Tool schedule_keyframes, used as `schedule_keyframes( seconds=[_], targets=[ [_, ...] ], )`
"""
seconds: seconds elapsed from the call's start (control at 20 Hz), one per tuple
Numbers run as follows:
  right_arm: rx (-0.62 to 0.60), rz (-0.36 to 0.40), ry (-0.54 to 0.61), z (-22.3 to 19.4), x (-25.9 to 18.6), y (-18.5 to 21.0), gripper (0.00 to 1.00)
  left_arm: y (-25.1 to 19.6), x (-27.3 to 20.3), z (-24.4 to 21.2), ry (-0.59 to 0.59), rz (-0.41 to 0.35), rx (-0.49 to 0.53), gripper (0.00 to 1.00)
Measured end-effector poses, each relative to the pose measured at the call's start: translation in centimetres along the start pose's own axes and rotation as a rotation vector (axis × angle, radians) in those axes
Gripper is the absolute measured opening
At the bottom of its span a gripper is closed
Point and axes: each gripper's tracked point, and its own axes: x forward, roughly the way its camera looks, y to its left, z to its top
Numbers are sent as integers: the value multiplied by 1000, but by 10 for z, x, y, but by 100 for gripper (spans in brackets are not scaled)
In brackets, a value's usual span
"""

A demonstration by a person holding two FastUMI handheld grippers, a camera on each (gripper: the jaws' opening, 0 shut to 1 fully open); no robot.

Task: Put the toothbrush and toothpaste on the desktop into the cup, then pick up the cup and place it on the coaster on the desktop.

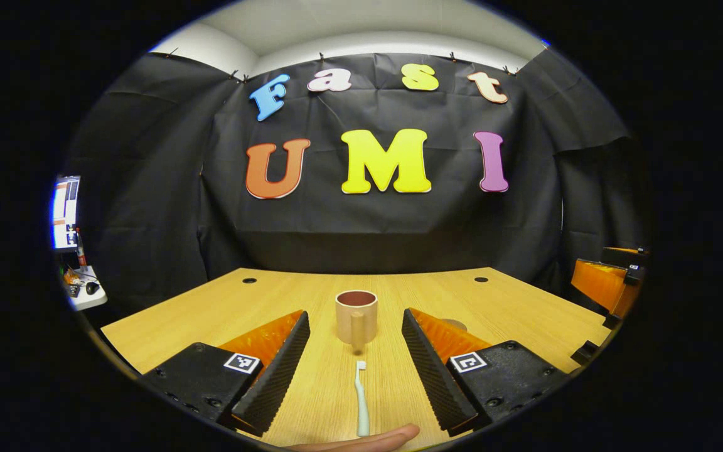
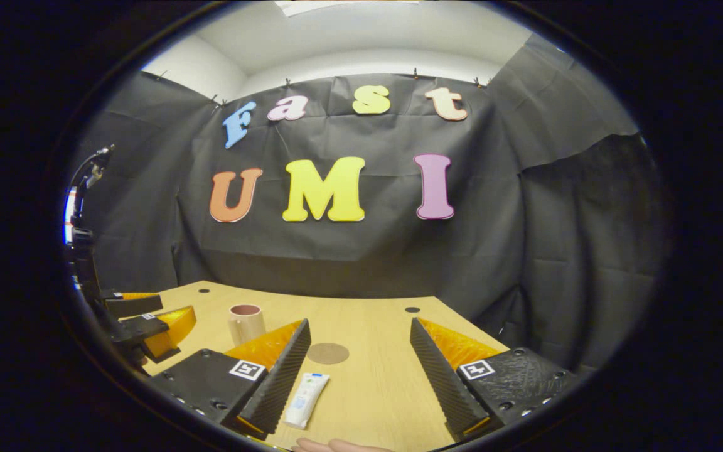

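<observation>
A tan cup (image 1: 356, 316) with a dark inside stands upright mid-table, its handle toward me. A pale toothbrush (image 1: 361, 397) lies on the wood in front of it, bristles toward the cup, between the fingers of my open left gripper (image 1: 355, 370). In the right gripper view the cup (image 2: 246, 322) stands at the left. A round brown coaster (image 2: 328, 353) lies flat near the middle, and a white toothpaste tube (image 2: 306, 391) lies just inside the left finger of my open right gripper (image 2: 361, 376). The left gripper (image 2: 148, 329) shows at the far left.
The wooden table (image 1: 211, 314) has two cable holes at the back and ends at the black cloth wall. A fingertip (image 1: 368, 442) shows at the bottom edge. A side desk with a screen (image 1: 66, 213) stands far left. The right gripper (image 1: 606, 285) sits at the right edge.
</observation>
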Motion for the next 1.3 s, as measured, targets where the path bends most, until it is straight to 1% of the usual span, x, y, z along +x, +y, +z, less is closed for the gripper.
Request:
schedule_keyframes(
  seconds=[0.15,0.25,0.35,0.45,0.5,0.55,0.6,0.65,0.75,0.8,0.85,0.9,0.95,1.0,1.05,1.1,1.2,1.3],
  targets=[
    [-5,-12,23,-9,6,-5,96,-7,14,-33,122,-26,-17,94],
    [5,-12,35,-13,9,-4,96,-5,19,-64,241,-29,-11,94],
    [14,-12,57,-22,13,-5,96,-11,20,-100,378,-49,-3,95],
    [13,-17,79,-29,17,-5,96,-8,18,-125,477,-55,31,95],
    [13,-16,90,-32,18,-4,96,-7,17,-131,501,-54,37,90],
    [11,-11,102,-37,19,0,96,-7,17,-135,515,-55,39,89],
    [7,-7,113,-40,20,2,96,-8,16,-136,524,-61,39,92],
    [1,-7,122,-44,21,5,96,-9,16,-136,527,-68,36,83],
    [-14,-4,136,-49,22,8,96,-13,17,-144,544,-88,24,73],
    [-21,-2,142,-51,22,10,96,-16,17,-149,561,-103,10,61],
    [-26,1,145,-53,22,13,96,-16,16,-153,583,-103,3,60],
    [-29,3,150,-55,22,14,96,-14,24,-151,560,-109,5,40],
    [-31,4,154,-57,23,16,96,-10,21,-153,569,-99,9,37],
    [-30,5,163,-59,24,17,96,-8,25,-151,558,-91,1,23],
    [-30,7,177,-65,24,19,96,-8,25,-151,558,-92,-17,19],
    [-29,10,193,-70,25,21,96,-8,25,-152,560,-94,-28,9],
    [-30,18,226,-81,28,27,96,-7,24,-151,557,-100,-44,6],
    [-44,30,262,-93,30,35,96,-11,22,-144,540,-124,-112,5]
  ],
)
